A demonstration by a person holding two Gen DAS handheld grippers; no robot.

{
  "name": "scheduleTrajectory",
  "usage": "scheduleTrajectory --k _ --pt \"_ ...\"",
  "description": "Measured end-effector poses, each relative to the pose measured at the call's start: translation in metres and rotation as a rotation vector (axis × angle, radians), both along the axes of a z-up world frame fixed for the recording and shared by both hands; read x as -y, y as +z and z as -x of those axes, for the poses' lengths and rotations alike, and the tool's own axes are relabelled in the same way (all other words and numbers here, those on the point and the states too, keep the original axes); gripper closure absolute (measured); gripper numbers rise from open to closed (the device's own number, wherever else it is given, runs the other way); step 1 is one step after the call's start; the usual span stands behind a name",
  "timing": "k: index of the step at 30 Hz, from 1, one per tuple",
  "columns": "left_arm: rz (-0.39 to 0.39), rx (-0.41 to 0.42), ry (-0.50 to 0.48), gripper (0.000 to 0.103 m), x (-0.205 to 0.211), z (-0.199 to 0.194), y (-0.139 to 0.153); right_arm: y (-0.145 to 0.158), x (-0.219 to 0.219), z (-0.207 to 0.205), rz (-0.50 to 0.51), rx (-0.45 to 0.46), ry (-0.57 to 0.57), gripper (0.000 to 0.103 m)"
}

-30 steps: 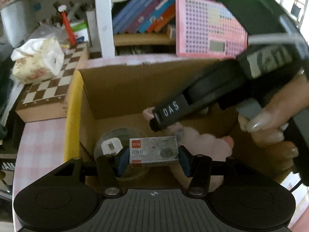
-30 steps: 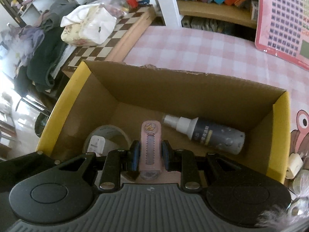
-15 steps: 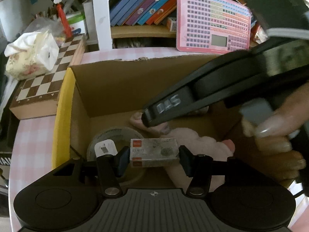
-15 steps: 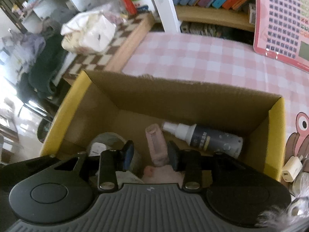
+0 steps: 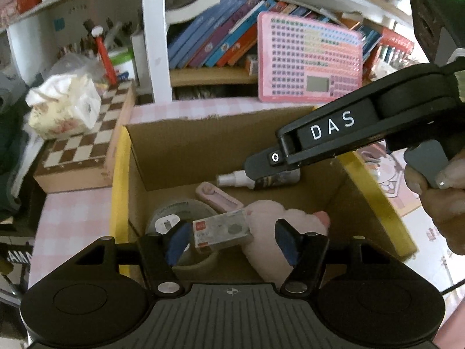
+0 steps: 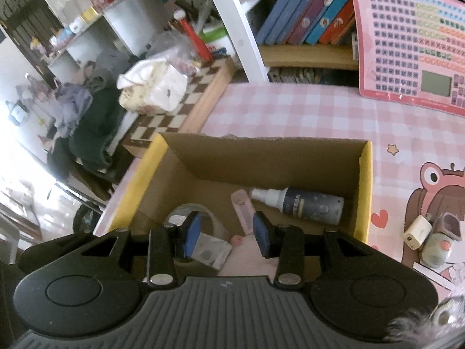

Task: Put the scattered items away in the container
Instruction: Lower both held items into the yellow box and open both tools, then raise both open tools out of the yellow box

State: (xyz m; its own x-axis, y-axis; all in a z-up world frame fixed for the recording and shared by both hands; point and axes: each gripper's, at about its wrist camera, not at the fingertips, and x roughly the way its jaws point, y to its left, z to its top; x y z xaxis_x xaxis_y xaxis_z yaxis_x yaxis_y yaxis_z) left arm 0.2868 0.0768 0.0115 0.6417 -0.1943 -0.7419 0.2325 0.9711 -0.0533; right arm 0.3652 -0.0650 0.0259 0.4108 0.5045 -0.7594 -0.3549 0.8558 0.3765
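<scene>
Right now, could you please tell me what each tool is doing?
Left tool: opening, staple box released, no longer gripped.
Right tool: open, holding nothing.

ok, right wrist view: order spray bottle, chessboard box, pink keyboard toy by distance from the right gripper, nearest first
From the right gripper:
1. spray bottle, lying in the cardboard box, just ahead, right.
2. chessboard box, beyond the box, left.
3. pink keyboard toy, against the shelf, far right.

Cardboard box (image 6: 290, 157) stands open-topped; right gripper (image 5: 261, 165) overhangs its far right.
</scene>
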Motion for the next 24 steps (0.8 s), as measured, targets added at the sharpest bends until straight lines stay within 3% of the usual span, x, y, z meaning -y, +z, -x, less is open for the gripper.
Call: scheduleTrajectory --k 12,24 --pt "0.046 0.128 0.021 0.023 -0.019 0.08 0.046 0.054 0.02 0.078 -0.042 0.17 -0.045 0.063" --pt "0.064 0.137 0.104 0.018 -0.043 0.144 0.049 0.069 0.047 0.154 -0.002 0.266 -0.1 0.062"
